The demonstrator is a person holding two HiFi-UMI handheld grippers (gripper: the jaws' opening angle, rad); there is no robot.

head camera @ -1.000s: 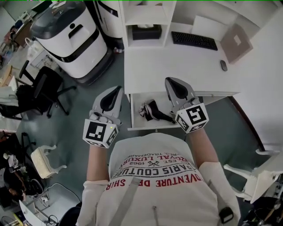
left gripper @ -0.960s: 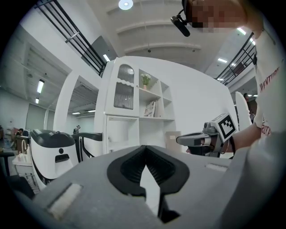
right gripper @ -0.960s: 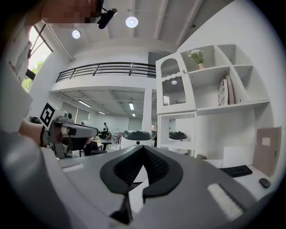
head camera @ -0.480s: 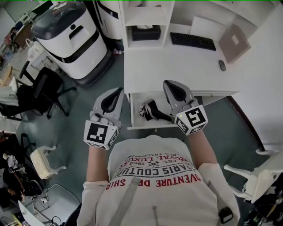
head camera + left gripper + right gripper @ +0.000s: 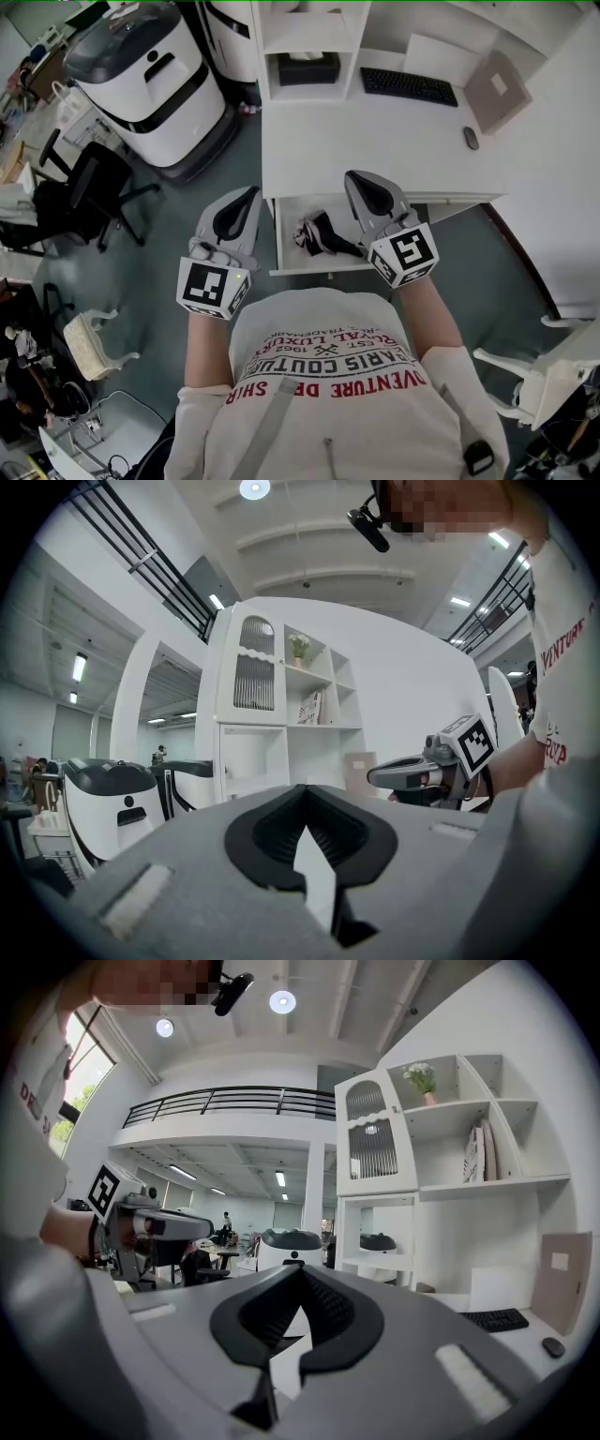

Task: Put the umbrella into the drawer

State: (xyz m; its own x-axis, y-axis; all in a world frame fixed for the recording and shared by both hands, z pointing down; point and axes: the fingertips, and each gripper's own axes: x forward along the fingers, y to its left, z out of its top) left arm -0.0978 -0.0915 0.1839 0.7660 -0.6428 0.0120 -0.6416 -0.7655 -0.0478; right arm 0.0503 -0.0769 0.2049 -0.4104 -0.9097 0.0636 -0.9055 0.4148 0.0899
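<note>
We stand at a white desk (image 5: 356,141) in an open office, and the head view looks down on its drawer (image 5: 305,269), pulled out towards us. The umbrella (image 5: 323,236), folded and black, lies inside it, free of both tools. The left gripper (image 5: 246,195) hangs just left of the drawer over the floor; the right gripper (image 5: 359,180) is above the drawer's right end, beside the umbrella, and we cannot tell whether it touches anything. The left gripper view looks level at shelves and catches the other tool at its right; its own jaws meet with nothing between them. The right gripper view shows shelves, a keyboard (image 5: 495,1319) and a mouse (image 5: 553,1346), and its jaws are likewise pressed together and empty. Only the head view shows drawer and umbrella; only the gripper views settle the jaws. We judge the placing done; pushing the drawer in may remain.
</note>
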